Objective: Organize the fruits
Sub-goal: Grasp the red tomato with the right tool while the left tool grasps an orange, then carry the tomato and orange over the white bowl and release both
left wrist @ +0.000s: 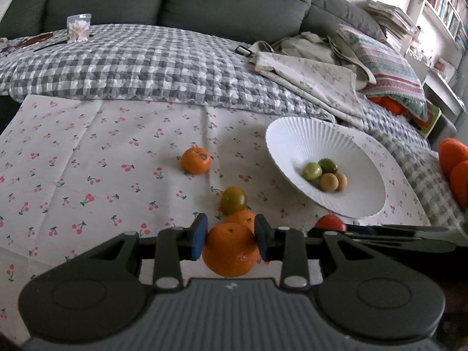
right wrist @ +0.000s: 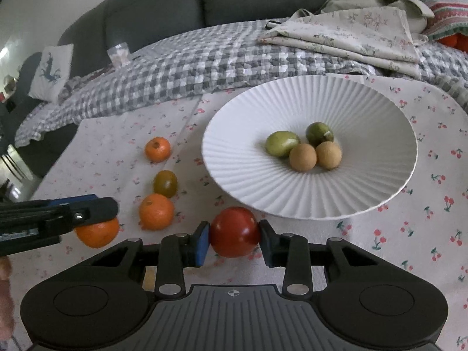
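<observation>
Two fruits are clamped: the left gripper [left wrist: 231,241] squeezes an orange [left wrist: 231,250], the right gripper [right wrist: 235,241] a red tomato [right wrist: 235,232], both near the white plate [right wrist: 365,187], likely bound there.

right gripper [right wrist: 234,241] | jaws clamp red tomato [right wrist: 235,232] | beside white plate [right wrist: 365,193]

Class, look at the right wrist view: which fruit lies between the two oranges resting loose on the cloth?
A dark green-brown tomato lies between the far orange and the near orange, clearest in the right wrist view.
</observation>
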`<control>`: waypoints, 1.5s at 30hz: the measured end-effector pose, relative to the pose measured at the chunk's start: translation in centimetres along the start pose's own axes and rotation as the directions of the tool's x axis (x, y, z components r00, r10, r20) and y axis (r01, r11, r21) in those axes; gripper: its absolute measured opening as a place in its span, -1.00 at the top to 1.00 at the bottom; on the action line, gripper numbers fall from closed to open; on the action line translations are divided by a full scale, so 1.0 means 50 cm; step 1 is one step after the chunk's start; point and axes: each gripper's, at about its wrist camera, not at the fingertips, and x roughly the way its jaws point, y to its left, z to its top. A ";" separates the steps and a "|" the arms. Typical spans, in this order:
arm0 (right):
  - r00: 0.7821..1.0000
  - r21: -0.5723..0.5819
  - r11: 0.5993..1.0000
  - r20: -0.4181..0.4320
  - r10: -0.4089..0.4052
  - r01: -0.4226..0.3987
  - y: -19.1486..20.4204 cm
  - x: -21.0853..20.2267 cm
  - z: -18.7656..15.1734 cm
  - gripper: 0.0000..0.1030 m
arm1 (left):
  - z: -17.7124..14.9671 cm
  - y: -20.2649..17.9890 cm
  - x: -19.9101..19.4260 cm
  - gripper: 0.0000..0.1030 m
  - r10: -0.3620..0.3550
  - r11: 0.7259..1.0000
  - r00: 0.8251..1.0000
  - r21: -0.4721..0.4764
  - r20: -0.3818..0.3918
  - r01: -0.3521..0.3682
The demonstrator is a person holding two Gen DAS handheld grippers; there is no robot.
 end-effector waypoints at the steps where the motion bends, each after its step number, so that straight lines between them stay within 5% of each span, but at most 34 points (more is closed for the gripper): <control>1: 1.000 0.006 1.000 0.001 0.011 -0.011 0.002 -0.005 0.002 0.32 | 0.002 0.002 -0.001 0.35 0.001 1.000 1.000 -0.004 0.006 -0.001; 10: 0.993 0.044 0.995 0.088 0.082 -0.086 0.006 -0.082 0.033 0.32 | 0.011 0.001 -0.015 0.35 0.005 0.999 0.999 -0.032 0.049 -0.003; 24: 0.980 0.150 0.988 0.198 0.015 -0.045 -0.080 -0.152 0.074 0.32 | 0.036 -0.080 0.009 0.35 -0.028 0.999 0.998 -0.029 0.063 0.030; 45: 0.982 0.218 0.973 0.154 -0.110 0.075 -0.145 -0.117 0.065 0.32 | 0.055 -0.173 0.089 0.35 -0.052 0.998 0.994 -0.016 0.099 0.054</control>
